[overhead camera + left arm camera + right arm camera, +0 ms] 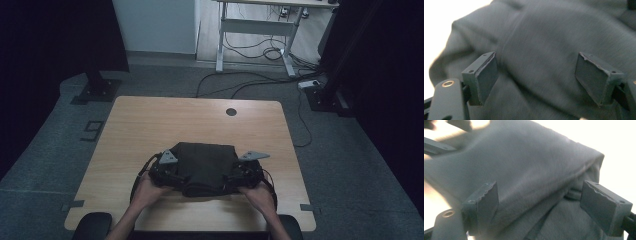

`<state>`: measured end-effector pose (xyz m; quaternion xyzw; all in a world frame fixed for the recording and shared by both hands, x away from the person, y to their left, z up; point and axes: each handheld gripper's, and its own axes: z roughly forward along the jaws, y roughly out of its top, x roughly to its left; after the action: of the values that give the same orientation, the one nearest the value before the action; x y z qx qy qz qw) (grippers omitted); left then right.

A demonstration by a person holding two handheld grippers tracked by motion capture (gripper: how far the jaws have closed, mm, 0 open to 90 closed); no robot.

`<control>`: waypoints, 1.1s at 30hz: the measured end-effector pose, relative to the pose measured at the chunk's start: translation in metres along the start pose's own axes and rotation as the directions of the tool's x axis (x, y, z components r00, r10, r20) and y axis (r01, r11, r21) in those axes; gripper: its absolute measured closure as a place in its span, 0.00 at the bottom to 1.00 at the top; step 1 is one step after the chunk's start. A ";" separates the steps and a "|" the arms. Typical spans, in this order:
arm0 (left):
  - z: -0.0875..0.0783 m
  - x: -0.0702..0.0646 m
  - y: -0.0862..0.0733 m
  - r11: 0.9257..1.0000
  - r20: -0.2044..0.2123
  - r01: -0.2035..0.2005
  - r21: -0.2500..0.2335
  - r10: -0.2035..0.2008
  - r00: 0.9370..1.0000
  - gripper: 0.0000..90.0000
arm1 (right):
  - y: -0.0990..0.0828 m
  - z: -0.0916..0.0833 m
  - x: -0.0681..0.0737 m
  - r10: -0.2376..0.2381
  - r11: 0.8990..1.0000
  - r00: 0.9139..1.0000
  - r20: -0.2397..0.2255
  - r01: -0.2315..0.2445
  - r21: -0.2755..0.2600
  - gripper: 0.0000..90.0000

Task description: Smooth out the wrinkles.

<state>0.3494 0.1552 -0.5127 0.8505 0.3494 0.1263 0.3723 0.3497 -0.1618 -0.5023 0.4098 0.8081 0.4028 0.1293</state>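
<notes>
Clearly, your left gripper (537, 80) stood with jaws spread wide, nothing pinched; your right gripper (540, 205) was likewise released, its pads apart; the folded dark cloth (206, 162) lay on the wooden table (150, 120) near your edge, between both grippers, its fabric lying slack between each pair of jaws.

Folded cloth (205, 162) lies on the table (150, 125), near its front edge.

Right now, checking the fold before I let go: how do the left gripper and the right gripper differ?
The left gripper stands at the dark cloth's left edge, the right gripper at its right edge. Cloth ahead of the left looks smooth; the right faces a layered fold. Both are open.
</notes>
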 end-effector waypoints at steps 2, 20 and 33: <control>0.002 0.000 -0.009 1.000 -0.004 0.003 0.023 -0.003 1.000 0.24 | -0.007 0.004 0.000 0.019 0.999 1.000 0.019 -0.019 0.025 0.17; 0.013 0.003 -0.023 0.999 -0.061 -0.030 0.012 0.031 0.998 0.26 | -0.029 0.030 -0.003 0.018 0.998 0.999 0.030 -0.020 0.054 0.25; 0.042 0.049 0.009 1.000 -0.100 0.014 0.014 -0.013 0.995 0.27 | 0.009 0.069 -0.038 0.043 0.998 0.996 0.076 -0.046 0.040 0.26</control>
<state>0.4097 0.1618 -0.5380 0.8435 0.3744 0.1637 0.3487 0.4158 -0.1497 -0.5442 0.4451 0.8017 0.3728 0.1420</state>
